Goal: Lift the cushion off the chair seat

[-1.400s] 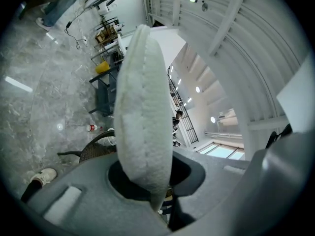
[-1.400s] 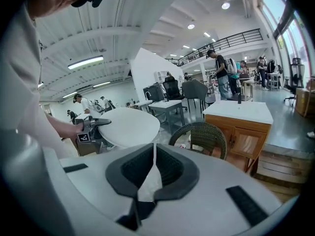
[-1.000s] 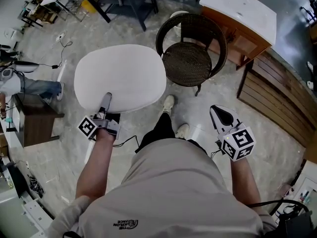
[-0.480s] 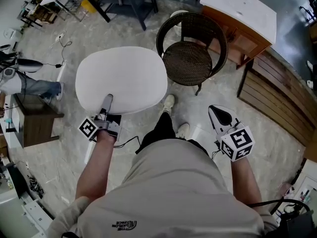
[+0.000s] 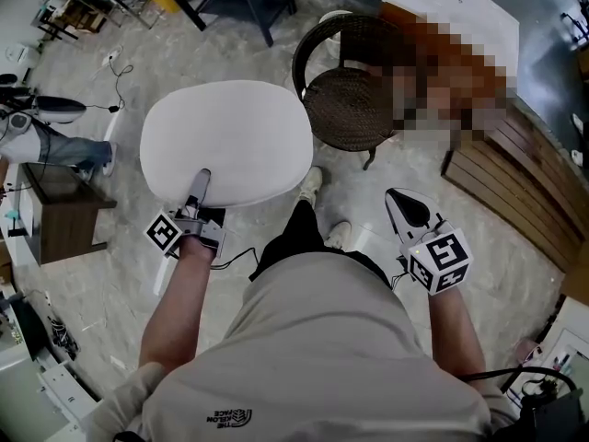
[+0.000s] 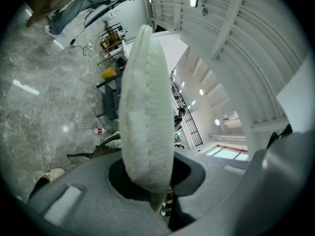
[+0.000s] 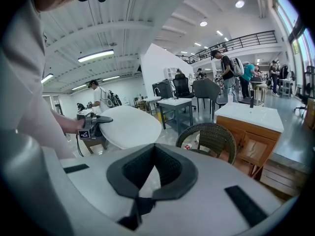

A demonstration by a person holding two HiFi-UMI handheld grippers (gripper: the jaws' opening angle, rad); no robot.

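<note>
A white oval cushion (image 5: 225, 141) hangs in the air to the left of the dark wicker chair (image 5: 354, 109), held flat by its near edge. My left gripper (image 5: 200, 184) is shut on that edge. In the left gripper view the cushion (image 6: 145, 117) shows edge-on between the jaws. The chair's woven seat (image 5: 350, 116) is bare. My right gripper (image 5: 405, 205) is shut and holds nothing, low at the right, away from the chair. In the right gripper view the cushion (image 7: 130, 127) and the chair (image 7: 206, 139) lie beyond the jaws.
A white-topped wooden cabinet (image 5: 456, 17) stands behind the chair. Wooden slats (image 5: 497, 191) lie at the right. A dark side table (image 5: 55, 215) is at the left, desk legs (image 5: 225, 3) at the back. My own shoes (image 5: 313, 187) stand between cushion and chair. People stand in the far background.
The view has shifted a little. The cushion stays in the left gripper's hold, at about the same place. The right gripper has hardly moved.
</note>
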